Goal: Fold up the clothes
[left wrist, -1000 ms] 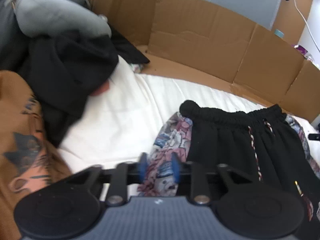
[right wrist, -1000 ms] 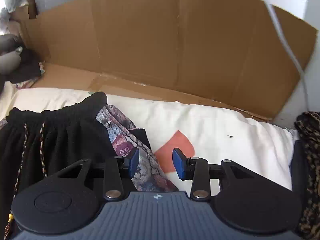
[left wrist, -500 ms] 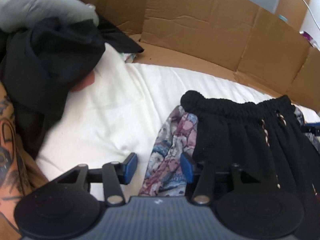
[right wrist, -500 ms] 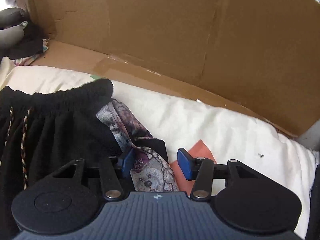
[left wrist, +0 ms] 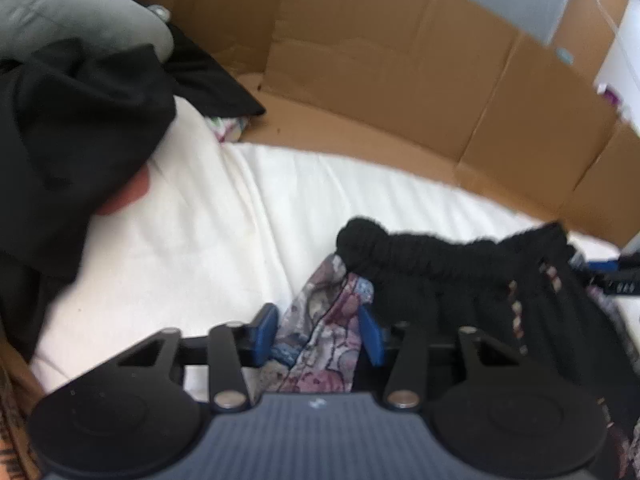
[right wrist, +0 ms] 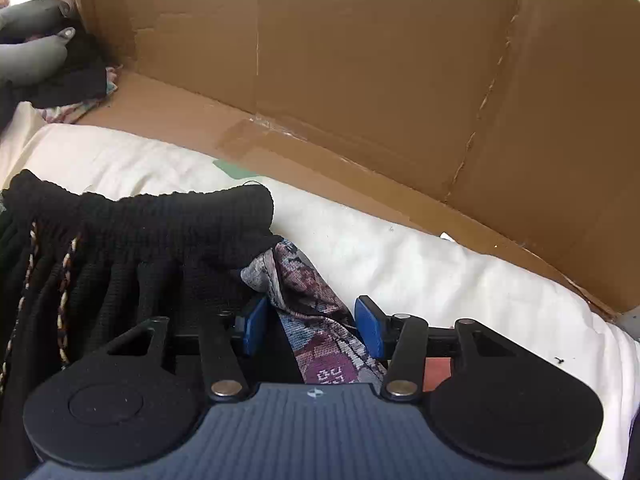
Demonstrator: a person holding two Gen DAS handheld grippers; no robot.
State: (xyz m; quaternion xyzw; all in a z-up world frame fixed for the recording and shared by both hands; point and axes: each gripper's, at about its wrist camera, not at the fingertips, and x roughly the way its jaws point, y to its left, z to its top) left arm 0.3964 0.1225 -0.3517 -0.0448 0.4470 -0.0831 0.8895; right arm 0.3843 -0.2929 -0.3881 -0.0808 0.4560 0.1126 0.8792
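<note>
A pair of black shorts [right wrist: 132, 256] with a gathered waistband and braided drawstring lies flat on a white sheet [left wrist: 192, 240], on top of a patterned cloth [right wrist: 308, 308] that sticks out at both sides. The left gripper [left wrist: 320, 334] and the right gripper [right wrist: 310, 326] each stand wide apart around an edge of that patterned cloth, not pinching it. Cardboard walls [right wrist: 360, 80] enclose the sheet, with a heap of dark clothes [left wrist: 68, 132] in the far left corner.

black gathered shorts [right wrist: 120, 256] lying flat, patterned garment [right wrist: 316, 320] crumpled underneath
</note>
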